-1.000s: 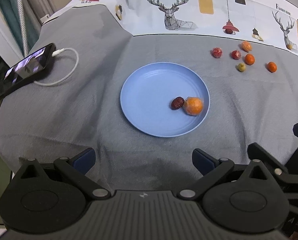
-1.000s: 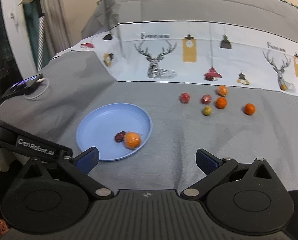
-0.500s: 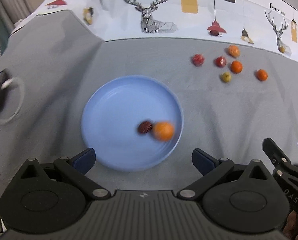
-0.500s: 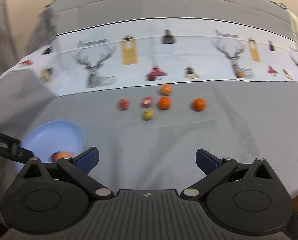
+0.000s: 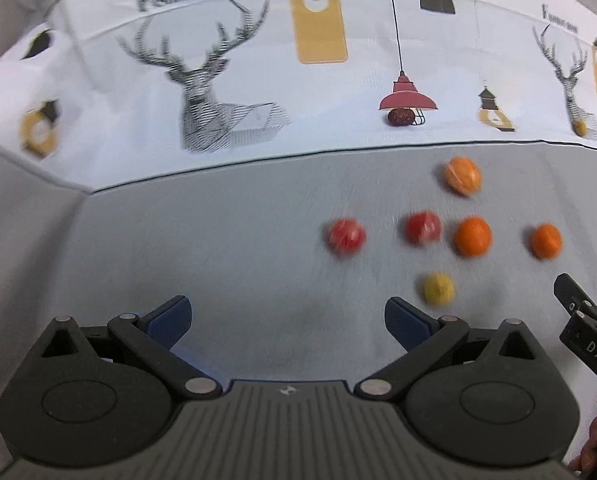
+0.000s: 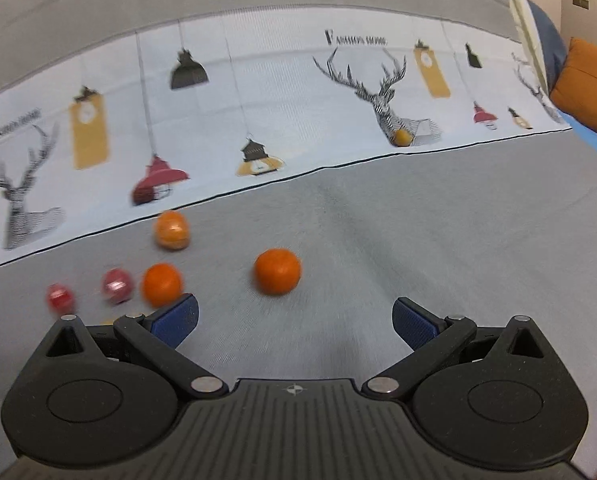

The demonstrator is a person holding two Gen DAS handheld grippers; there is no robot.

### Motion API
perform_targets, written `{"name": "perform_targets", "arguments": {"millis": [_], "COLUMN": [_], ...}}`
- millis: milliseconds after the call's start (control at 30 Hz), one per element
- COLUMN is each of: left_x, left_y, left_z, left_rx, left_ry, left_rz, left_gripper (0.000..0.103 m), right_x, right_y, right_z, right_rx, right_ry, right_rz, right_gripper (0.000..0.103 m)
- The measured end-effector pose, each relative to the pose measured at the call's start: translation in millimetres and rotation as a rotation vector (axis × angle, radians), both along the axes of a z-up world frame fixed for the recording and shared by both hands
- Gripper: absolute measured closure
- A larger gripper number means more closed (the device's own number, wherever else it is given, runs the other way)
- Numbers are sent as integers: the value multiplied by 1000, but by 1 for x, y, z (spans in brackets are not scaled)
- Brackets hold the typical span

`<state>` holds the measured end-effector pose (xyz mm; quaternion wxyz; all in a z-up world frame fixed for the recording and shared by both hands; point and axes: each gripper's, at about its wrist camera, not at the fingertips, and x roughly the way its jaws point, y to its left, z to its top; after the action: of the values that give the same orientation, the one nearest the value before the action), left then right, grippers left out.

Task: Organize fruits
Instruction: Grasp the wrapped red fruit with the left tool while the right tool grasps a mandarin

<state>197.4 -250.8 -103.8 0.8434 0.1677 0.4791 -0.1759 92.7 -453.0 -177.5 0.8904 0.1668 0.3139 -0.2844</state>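
Several small fruits lie loose on the grey cloth. In the left wrist view I see two red fruits (image 5: pixel 345 236) (image 5: pixel 422 228), three orange ones (image 5: pixel 473 237) (image 5: pixel 545 241) (image 5: pixel 461 175) and a small yellow one (image 5: pixel 438 288). My left gripper (image 5: pixel 287 318) is open and empty, a little short of them; the yellow fruit sits just past its right finger. My right gripper (image 6: pixel 295 319) is open and empty, with a lone orange fruit (image 6: pixel 277 271) just ahead between its fingers. Another orange fruit (image 6: pixel 161 284) lies by its left finger. The blue plate is out of view.
A white printed cloth with deer and lamps (image 5: pixel 258 60) covers the back of the surface; a dark fruit (image 5: pixel 400 117) rests on it. The other gripper's tip (image 5: pixel 586 340) and a hand show at the left view's right edge. An orange cushion (image 6: pixel 590 92) lies far right.
Both grippers have moved forward and to the right, toward the loose fruits. The blue plate with its two fruits and the phone have dropped out of view. Both stay open.
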Motion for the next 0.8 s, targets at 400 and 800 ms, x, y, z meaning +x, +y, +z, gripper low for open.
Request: {"name": "perform_targets", "arguments": {"millis": [400, 800], "left_x": [56, 17], "left_y": [-55, -45], "left_z": [-70, -27], "left_rx": [76, 11], "left_ry": [24, -32], "left_rz": [-31, -141], "left_gripper": [0, 72], "right_x": [47, 24], "right_y": [-25, -29], "right_z": [-47, -27], "right_rx": [-29, -69], "right_ry": [25, -56], "right_rz": [45, 8], "right_gripper": [1, 66]}}
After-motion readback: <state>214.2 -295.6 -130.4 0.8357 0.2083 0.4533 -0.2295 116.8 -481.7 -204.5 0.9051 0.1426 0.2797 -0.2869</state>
